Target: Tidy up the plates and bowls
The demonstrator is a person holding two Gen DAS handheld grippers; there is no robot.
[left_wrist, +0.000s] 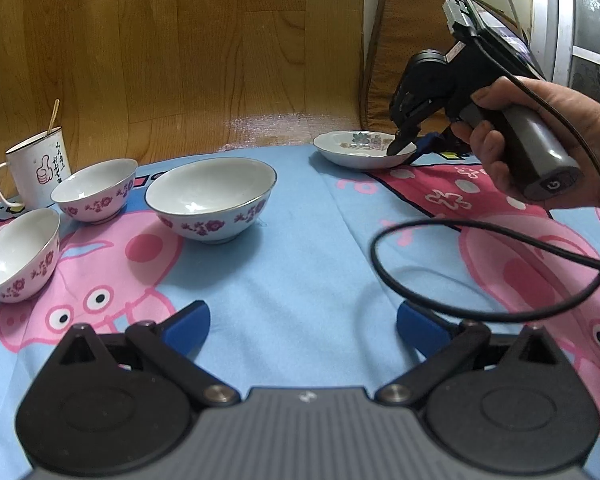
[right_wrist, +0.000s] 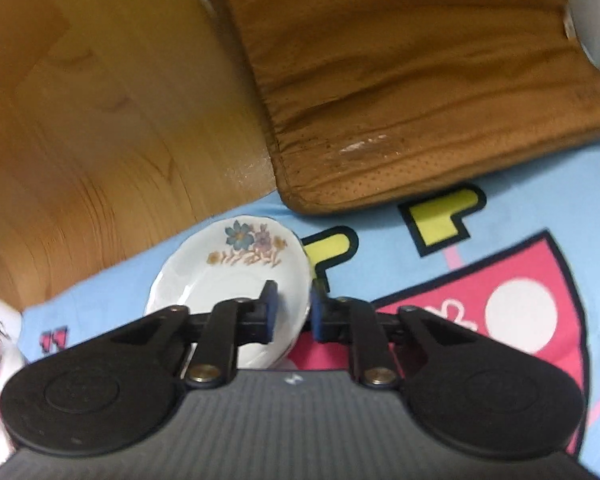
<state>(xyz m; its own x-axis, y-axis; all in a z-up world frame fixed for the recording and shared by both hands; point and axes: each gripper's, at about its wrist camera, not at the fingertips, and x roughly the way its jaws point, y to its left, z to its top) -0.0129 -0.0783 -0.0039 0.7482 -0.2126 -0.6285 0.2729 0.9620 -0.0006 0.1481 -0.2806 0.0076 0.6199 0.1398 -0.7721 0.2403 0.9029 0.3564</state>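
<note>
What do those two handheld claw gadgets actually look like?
Each is mostly black plastic: two round discs, hinged bars with metal pins, a ribbed grey body with a small white mark. The left claw and right claw have blue fingertips. Seen from outside, the right one has a pistol-like handle with a power symbol and a looping black cable.

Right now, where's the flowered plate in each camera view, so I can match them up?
Left wrist: flowered plate upper right of centre, at the blanket's far edge, right gripper at its rim.
Right wrist: flowered plate centre-left, its rim between the fingers.
Shared landmark: brown cushion just beyond the plate.
</note>
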